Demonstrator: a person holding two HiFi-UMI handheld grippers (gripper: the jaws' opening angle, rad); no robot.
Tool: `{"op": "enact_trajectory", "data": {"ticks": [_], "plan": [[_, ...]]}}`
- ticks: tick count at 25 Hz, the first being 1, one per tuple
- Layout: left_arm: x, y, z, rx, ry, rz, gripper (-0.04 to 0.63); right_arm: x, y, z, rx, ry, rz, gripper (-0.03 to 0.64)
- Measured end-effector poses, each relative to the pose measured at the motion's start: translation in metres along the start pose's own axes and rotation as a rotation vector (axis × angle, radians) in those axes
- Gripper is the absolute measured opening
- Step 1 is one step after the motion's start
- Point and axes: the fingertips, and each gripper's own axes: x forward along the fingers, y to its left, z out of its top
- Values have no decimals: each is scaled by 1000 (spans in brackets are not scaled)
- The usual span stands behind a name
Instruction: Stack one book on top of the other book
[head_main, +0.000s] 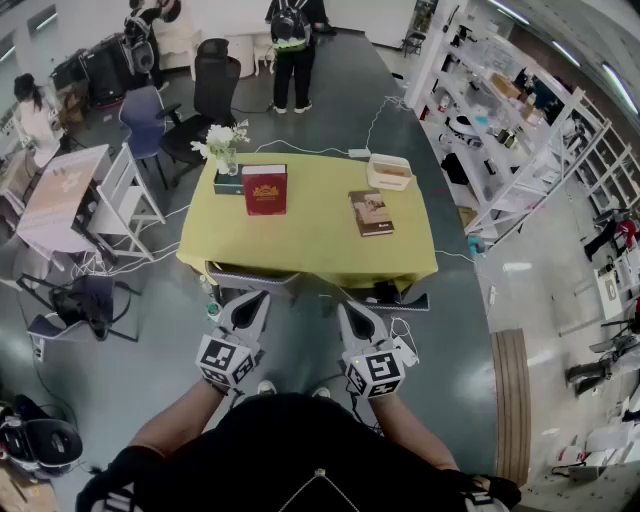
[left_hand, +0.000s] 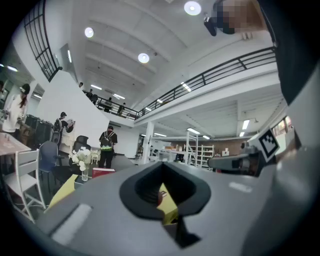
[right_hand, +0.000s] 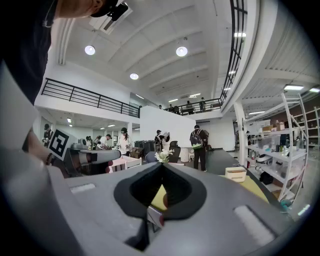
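Just short of the near edge of the yellow table (head_main: 310, 240) I hold both claws side by side, aimed about level toward it, with the dark floor (head_main: 460, 330) beneath them. My left claw (head_main: 254, 297) has its jaws pressed together with nothing between them; its own view shows the two black pads meeting at the tip. My right claw (head_main: 350, 306) is the same, jaws closed tight and empty. Neither claw touches the table or anything on it.

Both books lie flat on the tabletop, well apart from each other. The red book (head_main: 264, 189) sits toward the far left, its left edge just beside a teal box (head_main: 226, 183). A vase of white flowers (head_main: 224, 147) stands at that box; whether it rests on the box or behind it I cannot tell. The brown book (head_main: 371, 212) lies right of centre, cover up, slightly turned. Behind it, near the far right corner, is a cream tray (head_main: 389, 172).

Beyond the table a person with a backpack (head_main: 291, 40) stands facing away, and a black office chair (head_main: 213, 90) is to the left of them. A white shelving rack (head_main: 520, 130) runs along the right side of the room.
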Motion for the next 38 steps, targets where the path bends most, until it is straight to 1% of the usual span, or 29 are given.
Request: {"op": "enact_trajectory", "data": {"ticks": [5, 17, 22, 26, 31, 34, 36, 38], "plan": [[3, 6, -2, -5, 0, 8, 6, 8, -2, -4, -32, 6, -3, 2], [5, 26, -12, -30, 8, 18, 6, 25, 2, -14, 8, 5, 5, 3], [2, 38, -16, -37, 14, 10, 6, 36, 9, -19, 27, 7, 5, 3], [0, 51, -22, -37, 25, -7, 6, 47, 19, -25, 53, 9, 7, 3], [-5, 65, -31, -56, 46, -39, 6, 57, 30, -41, 89, 49, -41, 3], [-8, 69, -37, -60, 63, -75, 6, 61, 35, -47, 100, 68, -72, 3], [-7, 72, -41, -56, 75, -94, 6, 65, 37, -48, 105, 68, -83, 3], [-6, 77, -43, -68, 81, -92, 6, 69, 39, -47, 110, 67, -80, 3]]}}
